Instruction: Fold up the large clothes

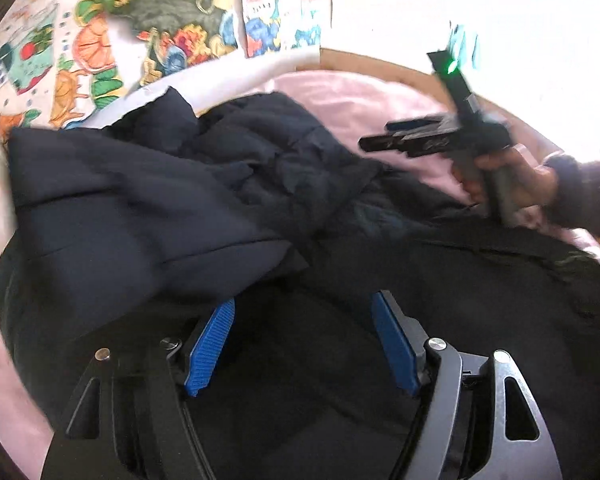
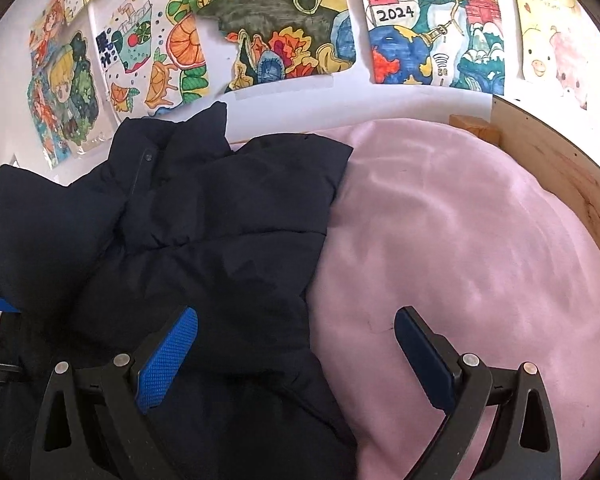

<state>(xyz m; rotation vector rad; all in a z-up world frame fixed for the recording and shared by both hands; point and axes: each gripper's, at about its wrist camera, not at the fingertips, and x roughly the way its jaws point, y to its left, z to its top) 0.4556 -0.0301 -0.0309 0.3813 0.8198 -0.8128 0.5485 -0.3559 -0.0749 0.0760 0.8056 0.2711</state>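
Observation:
A dark navy puffer jacket lies crumpled on a pink bed sheet. My left gripper is open and hovers just above the jacket, a sleeve bunched to its left. My right gripper shows in the left wrist view, held in a hand above the jacket's right edge. In the right wrist view my right gripper is open over the jacket's right edge, its left finger over the jacket, its right over the pink sheet.
Colourful children's drawings hang on the white wall behind the bed. A wooden bed frame runs along the right side. Bright light washes out the upper right of the left wrist view.

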